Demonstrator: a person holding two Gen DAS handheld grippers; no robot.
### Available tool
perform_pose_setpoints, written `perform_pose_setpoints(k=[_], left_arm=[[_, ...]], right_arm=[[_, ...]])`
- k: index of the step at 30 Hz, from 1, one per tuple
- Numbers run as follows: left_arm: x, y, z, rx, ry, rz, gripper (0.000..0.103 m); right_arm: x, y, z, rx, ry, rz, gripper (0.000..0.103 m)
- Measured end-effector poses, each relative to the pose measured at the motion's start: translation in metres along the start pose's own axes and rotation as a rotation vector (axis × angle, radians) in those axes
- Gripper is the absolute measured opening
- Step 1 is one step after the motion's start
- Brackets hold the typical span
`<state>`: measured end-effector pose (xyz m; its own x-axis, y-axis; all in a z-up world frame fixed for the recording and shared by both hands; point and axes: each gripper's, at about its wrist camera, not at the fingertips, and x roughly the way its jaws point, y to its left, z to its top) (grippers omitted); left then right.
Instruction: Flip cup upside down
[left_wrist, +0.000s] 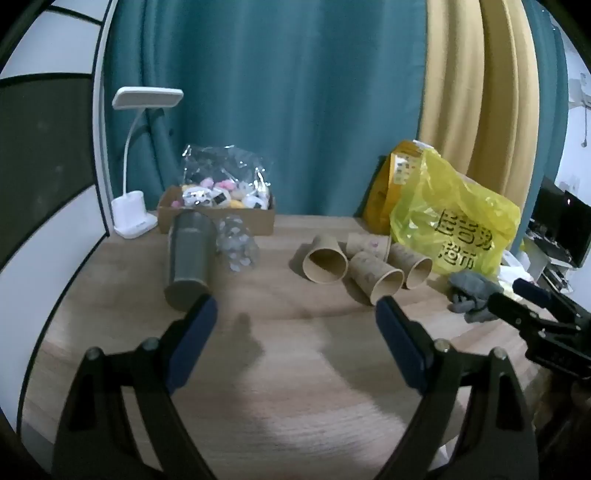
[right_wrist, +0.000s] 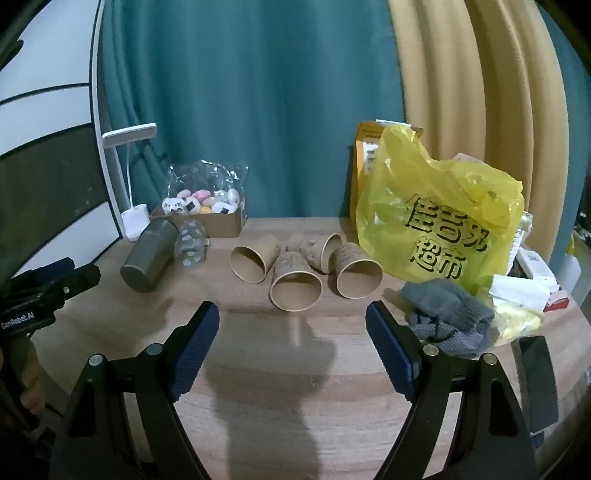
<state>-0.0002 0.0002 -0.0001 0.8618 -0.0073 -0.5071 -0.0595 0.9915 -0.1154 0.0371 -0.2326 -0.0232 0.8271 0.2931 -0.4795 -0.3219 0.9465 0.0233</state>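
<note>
Four brown paper cups (right_wrist: 295, 280) are seen lying on their sides on the wooden table (right_wrist: 258, 369), clustered just beside the yellow plastic bag (right_wrist: 439, 221), on its left, their mouths turned toward the cameras. None has yet been turned rim-down. The right gripper (right_wrist: 291, 317) is held wide apart and empty, near the cluster, lined up roughly with the nearest cup. The left gripper (left_wrist: 295, 314) is likewise spread wide with nothing between its jaws, set further left of the bag.

Several risks can be judged from here. The cups lie touching or nearly touching, so a neighbour could be nudged and sent rolling when one is gripped. Thin paper walls could be crushed if the jaws are closed too hard. A cup gripped near its mouth may be released tilted and toppled instead of being stood on its rim.

A grey tumbler (left_wrist: 190, 258) and a clear patterned glass (left_wrist: 236, 245), well left of the bag, are shown large in the left wrist view, where the fourth cup is mostly hidden. In the right wrist view all four cups are shown, the grey glove (right_wrist: 447, 314) below the bag is seen in full, and a dark phone-like slab (right_wrist: 537, 380) appears that is absent from the other view.
</note>
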Motion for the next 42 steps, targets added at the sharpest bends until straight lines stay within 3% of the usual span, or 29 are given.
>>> perform_pose_setpoints(k=[29, 42], left_arm=[[0.011, 0.003, -0.001, -0.014, 0.017, -0.049, 0.089], [0.01, 0.002, 0.0, -0.003, 0.009, -0.034, 0.089]], right_arm=[[0.015, -0.004, 0.0, 0.0, 0.024, 0.0, 0.084], [0.016, -0.002, 0.001, -0.001, 0.025, -0.002, 0.084]])
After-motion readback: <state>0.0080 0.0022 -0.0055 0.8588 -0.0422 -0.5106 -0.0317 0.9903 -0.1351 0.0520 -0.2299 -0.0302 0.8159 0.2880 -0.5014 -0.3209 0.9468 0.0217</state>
